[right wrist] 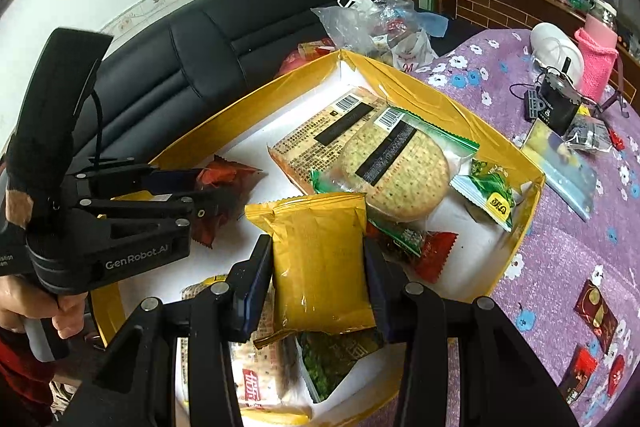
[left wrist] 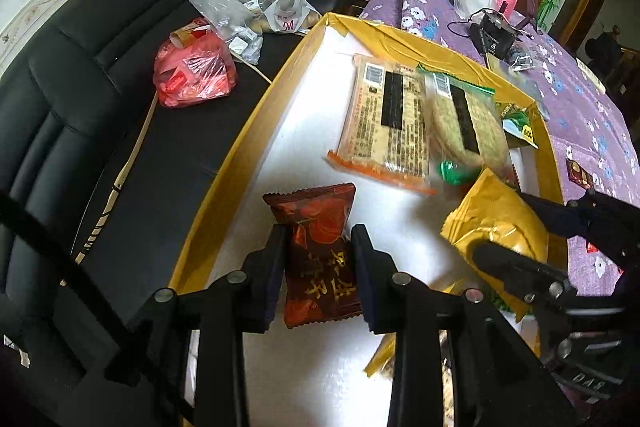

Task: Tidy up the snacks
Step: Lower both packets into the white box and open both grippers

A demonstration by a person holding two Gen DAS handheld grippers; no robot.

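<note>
- Now my left gripper [left wrist: 318, 251] pinches a dark-red foil snack packet [left wrist: 316, 247] over the yellow-walled white tray [left wrist: 224, 163].
- My right gripper [right wrist: 318, 287] clamps a yellow plastic snack pouch [right wrist: 320, 263], seemingly just above the tray's other snacks.

Bright, even daylight — glare whitens the box floor [left wrist: 312, 115], edges bend fisheye-round, far packets slightly blurred.

Box [right wrist: 516, 247]: yellow walls, white floor. Surface cloth [right wrist: 560, 247]: purple w/ white + blue flowers. Sofa [left wrist: 80, 87]: black. Pkt in left claw [left wrist: 316, 251]: dark red, gold script. Pkt in right claw [right wrist: 320, 267]: plain yellow. Round cracker pkt [right wrist: 396, 171]: clear, green edge, black stripe. Bag [left wrist: 192, 75]: red.
</note>
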